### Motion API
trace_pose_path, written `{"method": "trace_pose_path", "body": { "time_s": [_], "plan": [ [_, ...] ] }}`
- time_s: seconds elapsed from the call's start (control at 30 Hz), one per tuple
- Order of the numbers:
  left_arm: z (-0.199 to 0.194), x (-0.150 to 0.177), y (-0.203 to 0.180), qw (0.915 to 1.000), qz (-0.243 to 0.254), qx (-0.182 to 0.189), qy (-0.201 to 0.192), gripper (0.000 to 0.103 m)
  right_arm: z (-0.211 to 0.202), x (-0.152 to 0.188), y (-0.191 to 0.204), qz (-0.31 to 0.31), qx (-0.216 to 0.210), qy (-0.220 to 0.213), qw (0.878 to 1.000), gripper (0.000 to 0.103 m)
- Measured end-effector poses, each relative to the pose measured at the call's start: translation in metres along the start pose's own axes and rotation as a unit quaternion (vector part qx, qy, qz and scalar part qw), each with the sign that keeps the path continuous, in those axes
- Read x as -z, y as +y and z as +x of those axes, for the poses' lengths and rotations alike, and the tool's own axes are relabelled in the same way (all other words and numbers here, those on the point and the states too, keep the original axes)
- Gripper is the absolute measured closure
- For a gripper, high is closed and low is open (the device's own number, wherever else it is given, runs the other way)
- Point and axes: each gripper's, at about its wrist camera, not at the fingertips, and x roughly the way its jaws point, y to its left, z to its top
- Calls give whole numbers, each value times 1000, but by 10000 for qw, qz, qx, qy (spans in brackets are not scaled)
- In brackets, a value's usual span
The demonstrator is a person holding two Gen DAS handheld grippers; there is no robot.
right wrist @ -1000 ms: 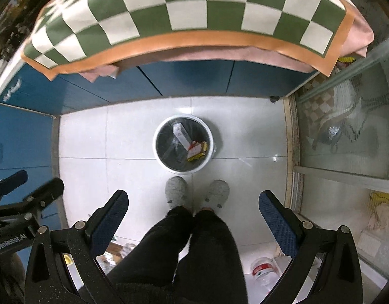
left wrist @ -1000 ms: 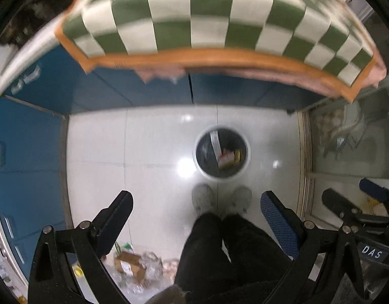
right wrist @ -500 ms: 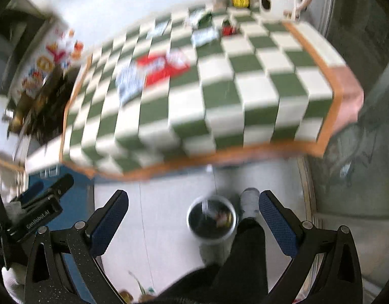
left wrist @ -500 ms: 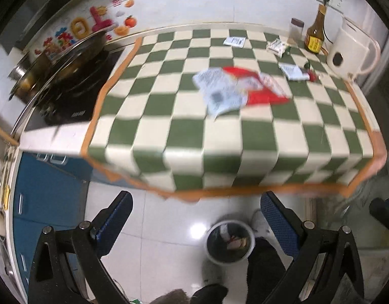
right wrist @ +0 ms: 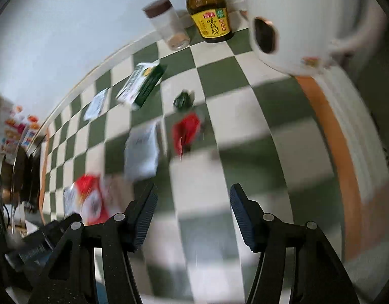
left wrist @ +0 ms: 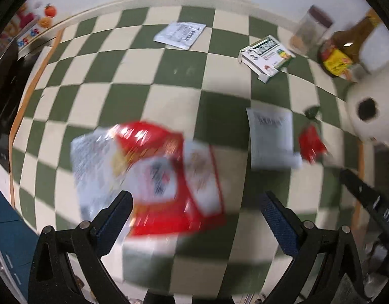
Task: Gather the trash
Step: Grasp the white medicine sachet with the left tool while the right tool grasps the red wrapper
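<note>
Trash lies on a green-and-cream checkered tablecloth [left wrist: 98, 71]. A large red and white snack bag [left wrist: 154, 174] lies just ahead of my open, empty left gripper [left wrist: 194, 210]. Further off lie a white packet [left wrist: 270, 136], a small red wrapper [left wrist: 311, 144], a green and white carton [left wrist: 266, 55] and a white sachet [left wrist: 180, 34]. My right gripper [right wrist: 193, 202] is open and empty above the cloth; the red wrapper [right wrist: 185, 131], a dark green wrapper [right wrist: 183, 100] and the white packet [right wrist: 142, 152] lie ahead of it.
A brown sauce bottle [right wrist: 209, 12], a clear jar with a brown lid [right wrist: 169, 25] and a white kettle [right wrist: 308, 25] stand at the back right. A black stove [left wrist: 4, 81] sits left of the cloth. The table's orange-trimmed edge [right wrist: 333, 152] runs on the right.
Both grippers swung up from the floor and the bin to the tabletop and moved in close over the trash. The right gripper's jaws have narrowed. The views are motion-blurred.
</note>
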Motion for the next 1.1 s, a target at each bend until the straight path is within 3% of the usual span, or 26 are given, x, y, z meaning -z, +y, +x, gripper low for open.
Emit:
{"method": "trace_pose_path", "body": {
  "time_s": [0.13,0.2,0.27,0.4,0.43,0.5,0.53,0.57,0.6,0.73,0.87,0.97,1.0,1.03,1.07,1.1],
  "plan": [
    [25,-26,-13,9998,-55,-5,181,4,60,-46,10,-228,-7,307,9993,42],
    [35,-33,-19,9995,-36,129,276,10,81,-52,21,-666,79,401,9969,62],
    [43,-37,-27,9989,-5,315,356,20,82,-50,28,-965,172,223,9949,68],
    [56,-41,-45,9971,198,544,499,22,70,-50,9,-734,68,42,9973,81],
    [60,-40,-50,9968,289,511,552,36,65,-49,2,-649,94,0,9978,88],
    [59,-34,-59,9973,453,349,464,46,60,-48,-10,-538,60,0,9985,92],
    [57,-32,-62,9975,559,188,383,58,58,-46,-14,-492,11,18,9988,94],
    [55,-31,-64,9976,624,37,304,83,56,-45,-18,-453,-40,9,9990,96],
    [51,-30,-64,9976,636,118,245,98,53,-45,-20,-450,-87,-15,9989,98],
    [39,-22,-58,9979,633,2,105,100,38,-44,-24,-327,-368,-73,9988,103],
    [12,-10,-48,9981,601,-14,-135,100,26,-42,-25,-160,-621,-180,9978,103],
    [-14,-3,-40,9975,553,-146,-414,100,32,-44,-27,89,-642,77,9979,98],
    [-22,0,-38,9970,540,-204,-516,100,34,-44,-28,123,-601,163,9980,92],
    [-29,2,-39,9959,544,-311,-649,100,45,-44,-27,168,-445,358,9982,66],
    [-35,4,-40,9942,579,-448,-786,100,50,-44,-28,208,-453,433,9978,48],
    [-34,-2,-48,9931,617,-539,-834,100,58,-43,-26,235,-527,523,9970,48]
  ]
}}
